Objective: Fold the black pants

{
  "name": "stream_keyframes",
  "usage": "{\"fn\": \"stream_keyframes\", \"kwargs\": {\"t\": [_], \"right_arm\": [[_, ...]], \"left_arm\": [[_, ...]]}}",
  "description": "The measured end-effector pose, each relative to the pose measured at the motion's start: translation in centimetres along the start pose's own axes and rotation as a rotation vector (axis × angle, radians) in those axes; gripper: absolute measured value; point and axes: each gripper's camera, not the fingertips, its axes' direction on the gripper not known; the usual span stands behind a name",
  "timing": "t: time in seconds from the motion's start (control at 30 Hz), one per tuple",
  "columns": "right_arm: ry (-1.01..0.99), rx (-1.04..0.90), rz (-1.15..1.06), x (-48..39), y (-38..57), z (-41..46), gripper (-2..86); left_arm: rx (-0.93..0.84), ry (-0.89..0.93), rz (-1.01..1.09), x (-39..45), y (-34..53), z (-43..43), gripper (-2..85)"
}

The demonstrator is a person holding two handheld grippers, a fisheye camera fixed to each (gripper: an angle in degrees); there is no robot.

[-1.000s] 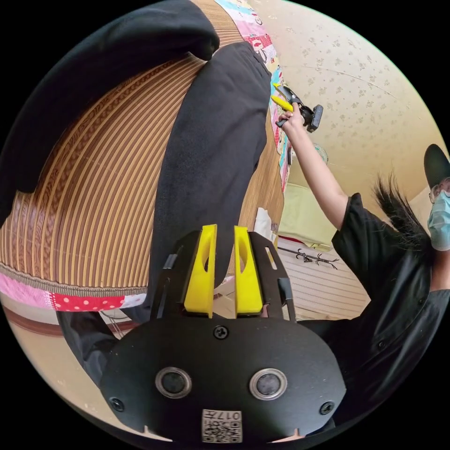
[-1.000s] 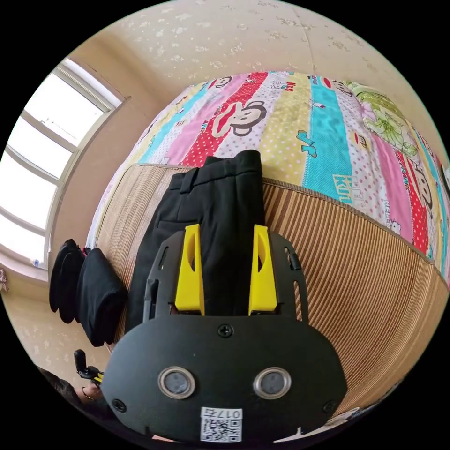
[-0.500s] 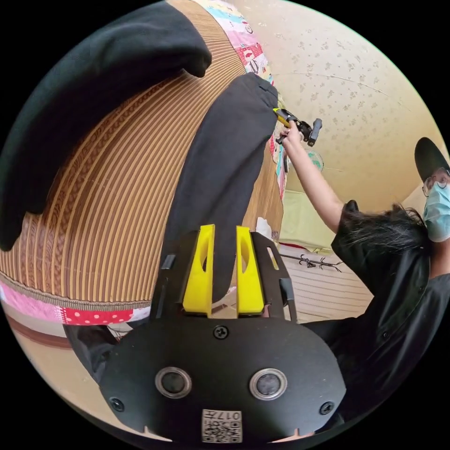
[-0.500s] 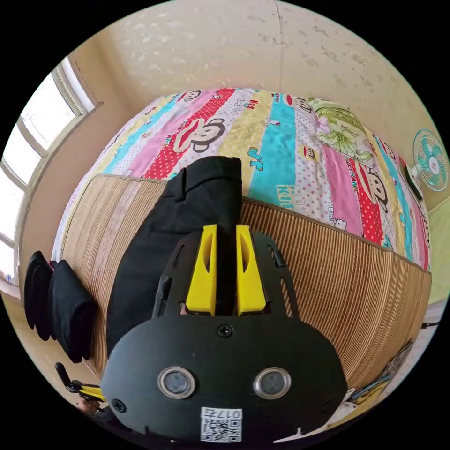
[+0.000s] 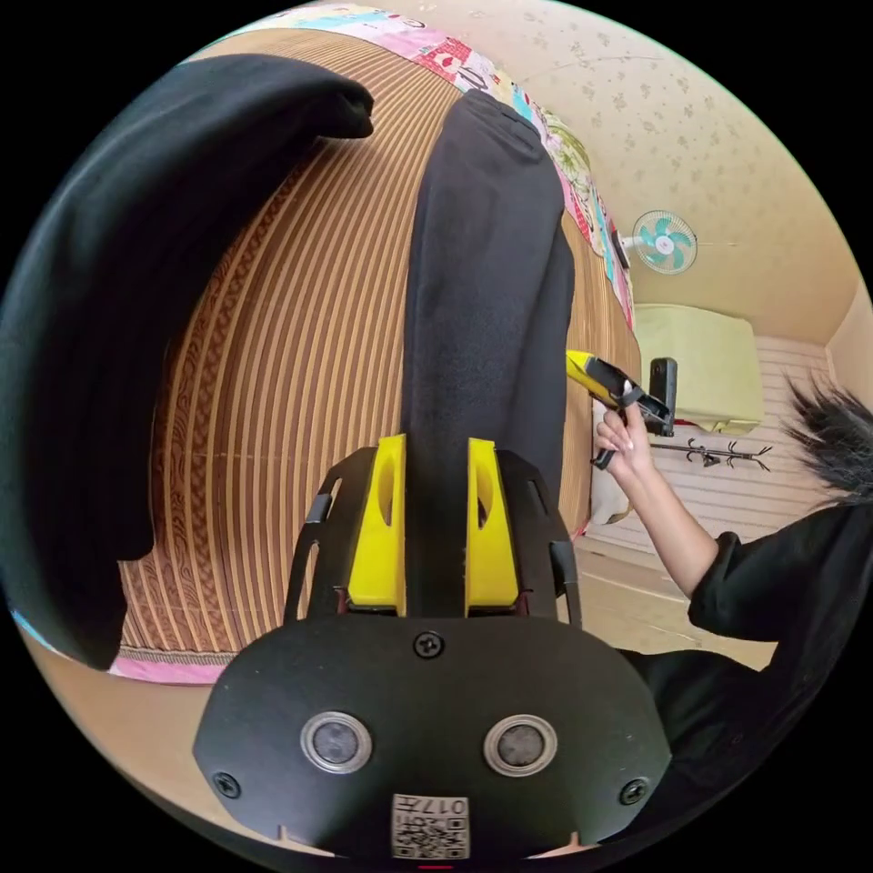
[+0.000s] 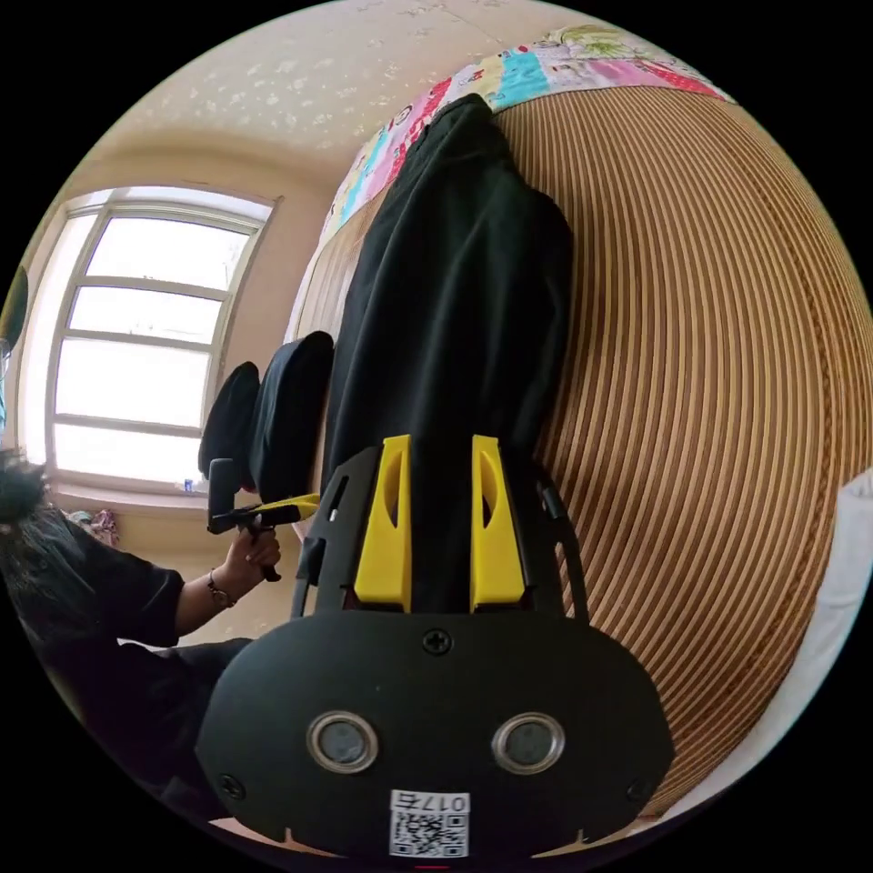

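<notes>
The black pants (image 5: 482,273) lie as a long strip on the bamboo mat (image 5: 273,364), running away from my left gripper (image 5: 436,446). Both its yellow jaws press on the near end of the fabric. In the right gripper view the pants (image 6: 455,273) stretch the same way from my right gripper (image 6: 440,443), which is shut on the cloth too. A hand holds the right gripper (image 5: 607,382) at the pants' right edge in the left gripper view. The left gripper (image 6: 268,514) is beside the pants in the right gripper view.
Folded black garments (image 5: 136,318) (image 6: 282,409) sit on the mat beside the pants. A colourful sheet (image 6: 546,73) covers the bed beyond the mat (image 6: 709,364). A person in black (image 5: 773,591) stands at the bed's edge. There is a fan (image 5: 666,242) and a window (image 6: 145,336).
The right gripper went from open above the pants to shut on the fabric, then came back with it, close to the left gripper. The left gripper kept its hold.
</notes>
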Motion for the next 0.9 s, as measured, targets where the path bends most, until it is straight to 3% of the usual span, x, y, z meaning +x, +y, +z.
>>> {"fn": "stream_keyframes", "kwargs": {"t": [0.23,0.43,0.6,0.8,0.9], "right_arm": [[0.098,0.159,0.115,-2.1,5.5,-2.3,9.5],[0.21,0.051,0.063,-3.9,4.1,-1.9,5.0],[0.332,0.053,0.01,-6.1,4.9,-5.5,2.8],[0.023,0.113,0.11,-1.8,6.1,-9.5,4.9],[-0.039,0.11,0.178,0.7,6.6,-11.8,9.0]], "left_arm": [[-0.028,0.003,0.056,0.3,0.0,-0.1,9.0],[-0.038,-0.062,0.083,0.6,0.2,0.2,5.1],[-0.035,0.076,0.154,1.2,0.8,-2.1,2.4],[-0.036,0.153,0.096,-1.1,0.4,-3.1,10.0],[-0.03,0.183,0.081,-2.5,-0.9,-3.5,13.5]]}}
